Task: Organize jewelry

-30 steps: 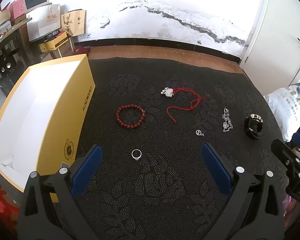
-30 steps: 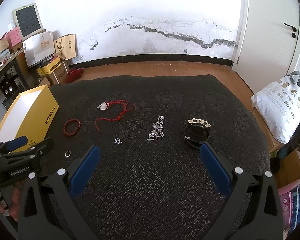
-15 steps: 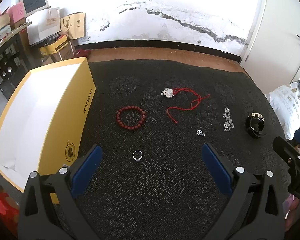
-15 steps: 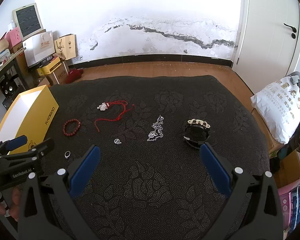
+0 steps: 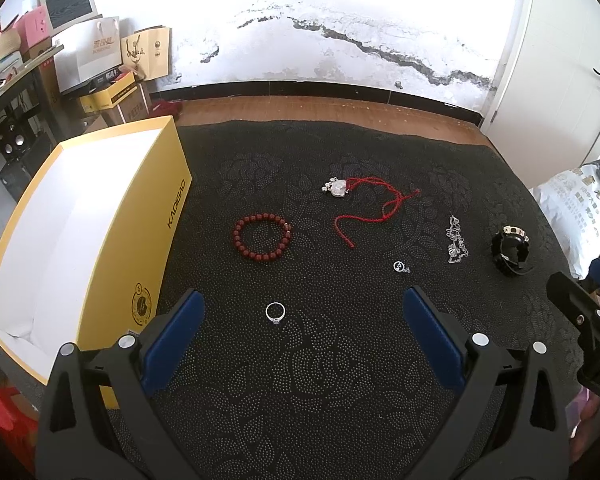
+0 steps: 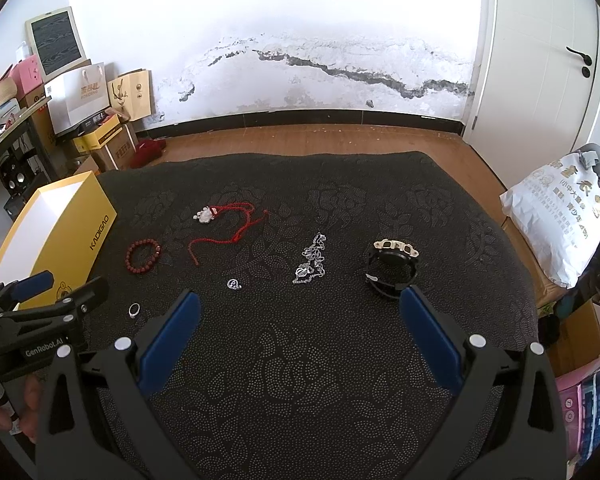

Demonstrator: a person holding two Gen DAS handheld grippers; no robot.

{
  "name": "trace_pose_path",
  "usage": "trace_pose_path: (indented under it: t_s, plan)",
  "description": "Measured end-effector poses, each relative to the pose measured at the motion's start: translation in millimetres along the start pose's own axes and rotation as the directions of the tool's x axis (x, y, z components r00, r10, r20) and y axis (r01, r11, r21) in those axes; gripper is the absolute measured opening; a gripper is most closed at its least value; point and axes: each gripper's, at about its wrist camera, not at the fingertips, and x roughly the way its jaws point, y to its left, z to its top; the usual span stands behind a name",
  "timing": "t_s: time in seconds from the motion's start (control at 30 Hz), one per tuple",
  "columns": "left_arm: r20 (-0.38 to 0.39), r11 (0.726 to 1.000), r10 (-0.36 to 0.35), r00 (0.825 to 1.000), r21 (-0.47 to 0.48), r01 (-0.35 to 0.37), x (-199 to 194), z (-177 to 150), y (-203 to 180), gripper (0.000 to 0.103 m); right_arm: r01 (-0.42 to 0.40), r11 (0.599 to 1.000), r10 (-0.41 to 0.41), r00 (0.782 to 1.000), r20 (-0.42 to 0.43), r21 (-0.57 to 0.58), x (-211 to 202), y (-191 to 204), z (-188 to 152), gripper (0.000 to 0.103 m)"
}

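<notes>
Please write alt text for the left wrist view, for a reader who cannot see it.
The open left tool hovers over a dark cloth with a silver ring between its fingers. Farther off lie a red bead bracelet, red cord pendant, small charm, silver chain and black watch; an open yellow box stands left.

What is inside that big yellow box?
The yellow box stands open, and its white inside looks bare, with no jewelry in it. Its near corner is hidden behind the left gripper, so that part cannot be checked.
</notes>
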Motion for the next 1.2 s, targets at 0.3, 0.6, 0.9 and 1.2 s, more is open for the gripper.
trace_pose_path:
  t_s: [0.3, 0.6, 0.9, 1.2]
  plan:
    - [0.001, 1.0, 0.0, 1.0, 0.002, 0.0, 0.1, -0.1, -0.4, 0.097, 0.001, 1.0, -0.001, 1.0, 0.001, 0.001, -0.4, -0.5, 0.3, 0.097]
    - [0.005, 1.0, 0.004, 1.0, 0.004, -0.004, -0.7, 0.1, 0.1, 0.097, 0.001, 1.0, -0.001, 1.0, 0.002, -0.001, -0.4, -0.3, 0.1, 0.097]
    - [0.006, 1.0, 0.006, 1.0, 0.006, -0.006, -0.5, 0.9, 0.4, 0.097, 0.003, 1.0, -0.003, 1.0, 0.002, -0.002, -0.4, -0.7, -0.3, 0.097]
    - [-0.012, 1.0, 0.0, 1.0, 0.002, 0.0, 11.4, 11.7, 7.5, 0.097, 0.042, 0.999, -0.042, 0.999, 0.007, -0.003, 6.3, -5.7, 5.7, 0.097]
